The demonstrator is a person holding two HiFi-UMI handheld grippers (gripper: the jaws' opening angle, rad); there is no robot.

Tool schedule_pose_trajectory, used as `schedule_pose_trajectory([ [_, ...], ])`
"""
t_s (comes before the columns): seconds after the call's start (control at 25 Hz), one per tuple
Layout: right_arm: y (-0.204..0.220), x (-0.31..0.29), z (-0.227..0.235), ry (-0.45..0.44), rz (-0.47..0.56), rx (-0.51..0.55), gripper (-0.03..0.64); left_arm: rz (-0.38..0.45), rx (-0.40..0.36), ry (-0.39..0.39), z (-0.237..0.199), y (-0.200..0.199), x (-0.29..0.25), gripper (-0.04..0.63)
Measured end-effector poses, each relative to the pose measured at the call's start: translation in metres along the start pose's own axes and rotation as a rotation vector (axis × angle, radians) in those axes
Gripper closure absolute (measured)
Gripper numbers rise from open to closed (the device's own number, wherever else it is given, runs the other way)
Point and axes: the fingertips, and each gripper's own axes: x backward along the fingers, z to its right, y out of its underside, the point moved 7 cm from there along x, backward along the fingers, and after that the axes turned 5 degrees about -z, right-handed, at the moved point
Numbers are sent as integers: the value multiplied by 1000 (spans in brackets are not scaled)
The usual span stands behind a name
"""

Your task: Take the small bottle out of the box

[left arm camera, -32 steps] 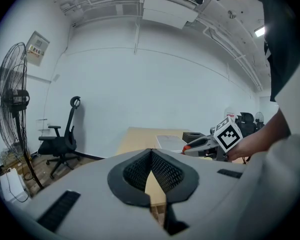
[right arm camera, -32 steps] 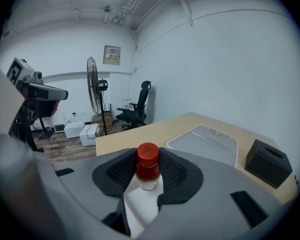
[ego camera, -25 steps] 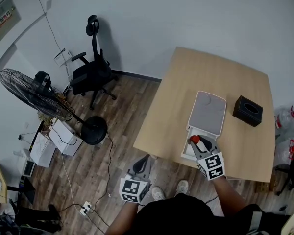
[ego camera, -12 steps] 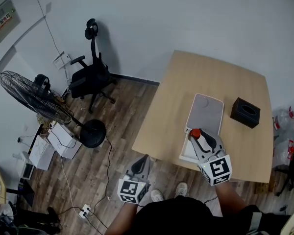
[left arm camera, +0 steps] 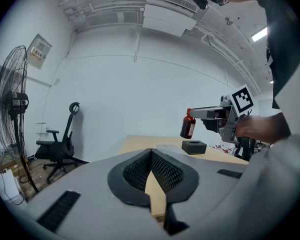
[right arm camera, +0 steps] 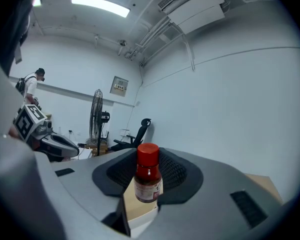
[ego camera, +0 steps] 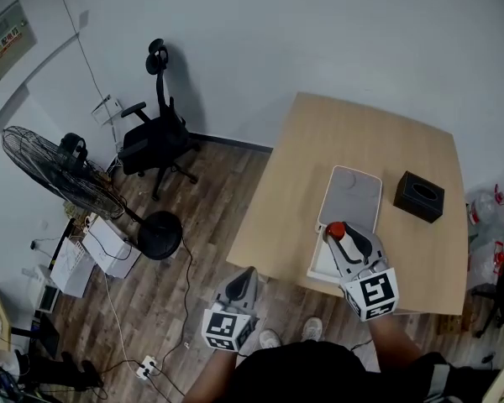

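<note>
The small brown bottle [ego camera: 336, 230] with a red cap [right arm camera: 148, 154] stands upright between the jaws of my right gripper [ego camera: 339, 235], which is shut on it. It hangs above the open near end of the white box [ego camera: 321, 266], clear of the box. The left gripper view shows the bottle [left arm camera: 188, 125] in the air at the tip of the right gripper [left arm camera: 210, 115], above the table. My left gripper [ego camera: 239, 285] hangs over the floor, left of the table's near corner. Its pads [left arm camera: 162, 170] meet at the tip with nothing between them.
The white box's grey lid [ego camera: 353, 198] covers its far part. A black tissue box [ego camera: 418, 196] sits to its right on the wooden table [ego camera: 319, 141]. An office chair [ego camera: 155, 137], a floor fan [ego camera: 63, 175] and cables stand on the floor to the left.
My right gripper has lifted the bottle a little higher above the box's open end. The left gripper has hardly moved.
</note>
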Motion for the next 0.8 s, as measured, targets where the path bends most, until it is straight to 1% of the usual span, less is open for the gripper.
schedule_pose_trajectory([
  [0.16,2,2,1,22,-9,11,471,0,0,0,-1,1,2,581],
  [0.8,7,-1,8,39,-13,-11,471,-5,-3,1,0,-1,-1,581],
])
